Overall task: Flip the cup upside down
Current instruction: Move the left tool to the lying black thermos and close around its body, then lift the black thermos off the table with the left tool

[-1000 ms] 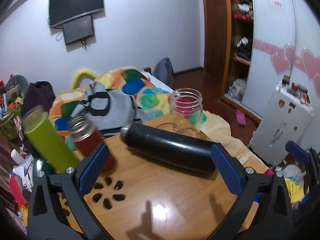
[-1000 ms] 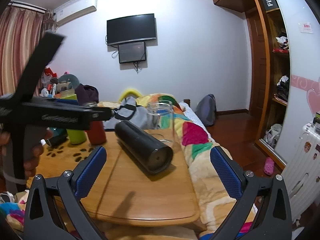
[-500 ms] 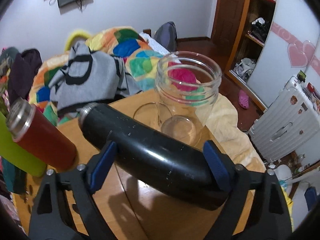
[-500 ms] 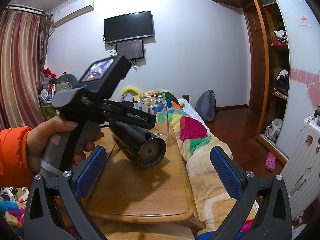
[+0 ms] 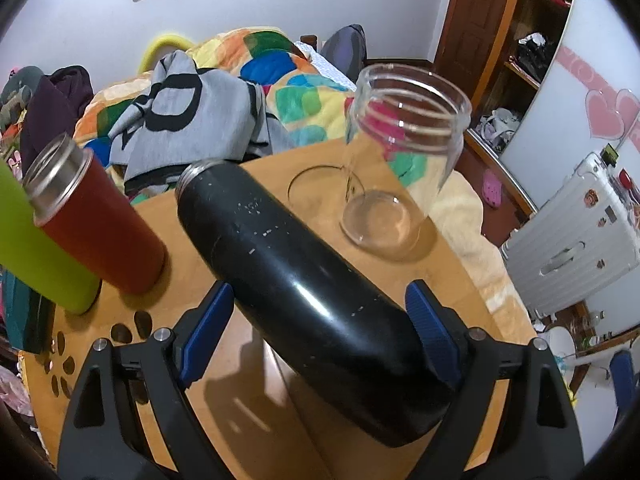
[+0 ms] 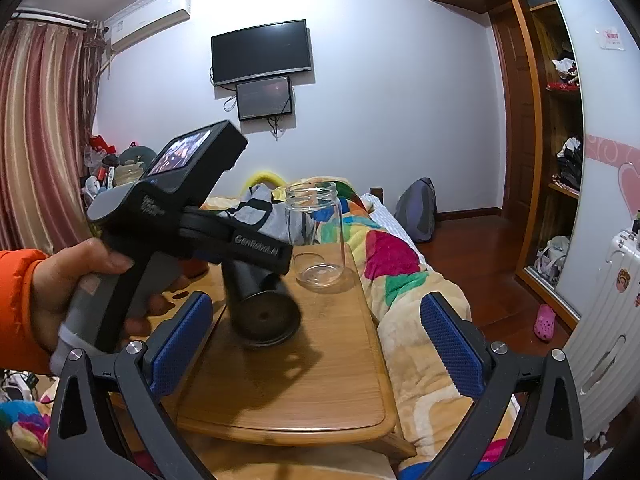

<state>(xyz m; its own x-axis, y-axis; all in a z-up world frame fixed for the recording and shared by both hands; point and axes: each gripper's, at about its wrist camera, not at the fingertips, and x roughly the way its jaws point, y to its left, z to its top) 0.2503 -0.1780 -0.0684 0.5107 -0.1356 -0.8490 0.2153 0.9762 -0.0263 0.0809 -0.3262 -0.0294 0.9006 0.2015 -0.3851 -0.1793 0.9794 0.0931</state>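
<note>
Black flask [image 5: 304, 280] lying on its side on wooden table [image 5: 248, 408]. Left gripper [image 5: 316, 332] straddling it near base, jaws apart, right pad close; contact unclear. Right gripper [image 6: 316, 344] open, empty. Best to center, squeeze firmly, then tip mouth-down, clear of glass jar [image 5: 396, 160].

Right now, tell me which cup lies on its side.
The black cup, between the left gripper pads; the red cup, green cup and jar stand upright.
</note>
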